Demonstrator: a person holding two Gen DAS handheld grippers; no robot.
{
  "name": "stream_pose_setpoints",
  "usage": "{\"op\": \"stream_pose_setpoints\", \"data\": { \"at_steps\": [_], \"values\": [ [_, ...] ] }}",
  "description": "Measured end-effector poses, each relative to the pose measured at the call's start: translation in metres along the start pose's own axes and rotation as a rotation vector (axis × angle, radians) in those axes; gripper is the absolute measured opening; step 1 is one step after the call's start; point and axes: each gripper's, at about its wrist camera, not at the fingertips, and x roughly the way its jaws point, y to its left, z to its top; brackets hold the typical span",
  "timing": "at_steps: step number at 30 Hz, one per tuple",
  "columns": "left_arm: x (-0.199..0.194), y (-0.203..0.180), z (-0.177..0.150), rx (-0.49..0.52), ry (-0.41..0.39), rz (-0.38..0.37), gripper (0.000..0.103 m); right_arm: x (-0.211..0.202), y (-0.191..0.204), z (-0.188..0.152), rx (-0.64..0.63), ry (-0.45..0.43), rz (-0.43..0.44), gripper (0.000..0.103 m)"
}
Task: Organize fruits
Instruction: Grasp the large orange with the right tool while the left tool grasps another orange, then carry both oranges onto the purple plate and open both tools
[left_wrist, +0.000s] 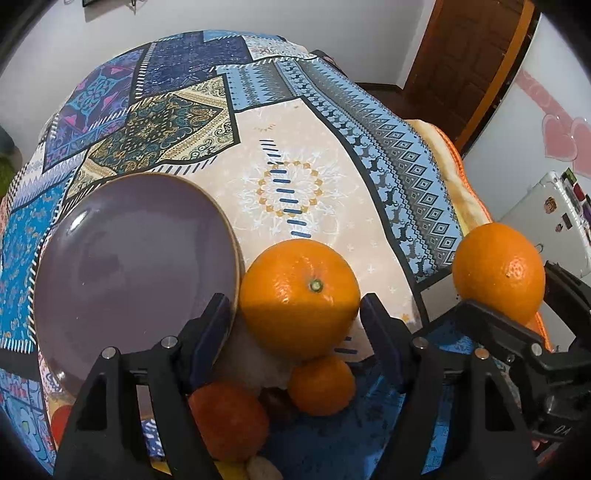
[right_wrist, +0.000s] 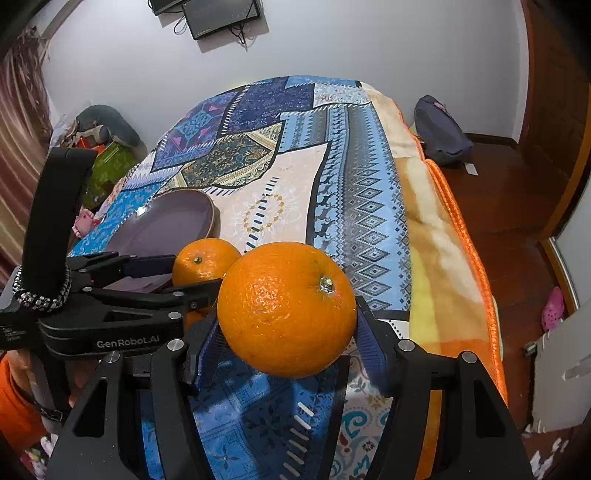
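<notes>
The table (right_wrist: 373, 206), under its patchwork cloth, carries everything, and the plate (left_wrist: 129, 258) sits toward its left edge, bare, which reads as the spot meant for the fruit. It lies within easy reach of your left side, so that orange probably goes first.

Your left gripper (left_wrist: 295, 314) is closed partway around an orange (left_wrist: 299, 295), both pads against its sides, held clear of the cloth just beside the plate's right rim. Your right gripper (right_wrist: 286, 325) grips a second orange (right_wrist: 286, 308) the same way, lifted near the table's right edge; in the left view it shows to the right, well apart from the first.

Below your left gripper, near the table's front edge, a small pile waits: a red fruit (left_wrist: 229, 421), a smaller orange (left_wrist: 321, 384), and darker bits I cannot identify. Holding both oranges high keeps them from knocking that pile.
</notes>
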Motion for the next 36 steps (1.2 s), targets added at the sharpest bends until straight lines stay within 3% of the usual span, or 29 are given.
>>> {"op": "stream_pose_setpoints", "data": {
  "at_steps": [5, 11, 14, 20, 36],
  "values": [
    [0.008, -0.008, 0.003, 0.043, -0.011, 0.036, 0.073, 0.003, -0.005, -0.001, 0.017, 0.009, 0.014, 0.061],
    [0.009, -0.003, 0.005, 0.020, -0.042, 0.004, 0.070, 0.006, -0.009, -0.003, 0.024, 0.015, 0.013, 0.061],
    [0.007, -0.006, 0.004, 0.023, -0.040, 0.014, 0.069, 0.004, -0.009, -0.004, 0.025, 0.016, 0.012, 0.061],
    [-0.001, -0.002, 0.002, -0.017, -0.025, -0.037, 0.069, -0.001, -0.003, -0.001, 0.004, 0.002, 0.006, 0.061],
    [-0.092, 0.031, -0.001, -0.031, -0.181, -0.004, 0.068, -0.007, 0.049, 0.021, -0.063, -0.048, 0.030, 0.061]
  ]
}}
